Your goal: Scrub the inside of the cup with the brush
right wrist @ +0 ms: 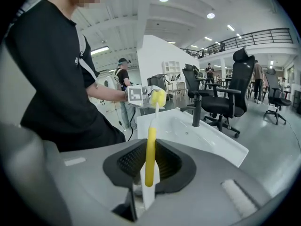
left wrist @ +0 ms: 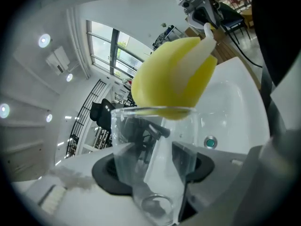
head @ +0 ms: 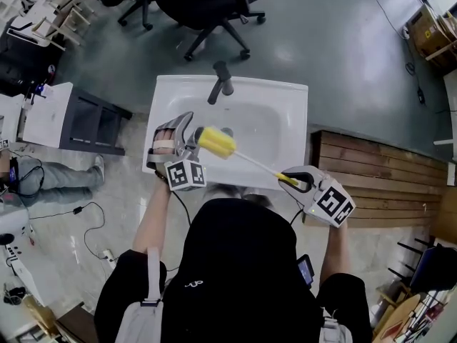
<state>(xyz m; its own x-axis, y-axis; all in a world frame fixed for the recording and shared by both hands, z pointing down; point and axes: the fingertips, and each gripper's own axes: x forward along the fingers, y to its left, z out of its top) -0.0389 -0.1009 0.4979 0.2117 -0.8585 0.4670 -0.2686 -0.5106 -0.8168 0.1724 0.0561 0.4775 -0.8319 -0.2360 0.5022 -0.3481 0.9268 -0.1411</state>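
Cup (left wrist: 153, 164) sits clamped in the left hand-held gripper (head: 190, 143); the right hand-held gripper (head: 296, 181) grips the brush (left wrist: 171, 74), its head at the cup's mouth.

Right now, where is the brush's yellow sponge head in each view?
Head view: sponge head centre-left, over the white sink.
Left gripper view: large, upper centre, at the cup rim.
Right gripper view: small, centre, beyond the brush handle.
Shared landmark: white sink.

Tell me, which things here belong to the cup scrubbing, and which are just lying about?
In the job:
clear cup, clamped in the left gripper
yellow brush, held by the right gripper

Just around:
white sink
faucet
office chairs
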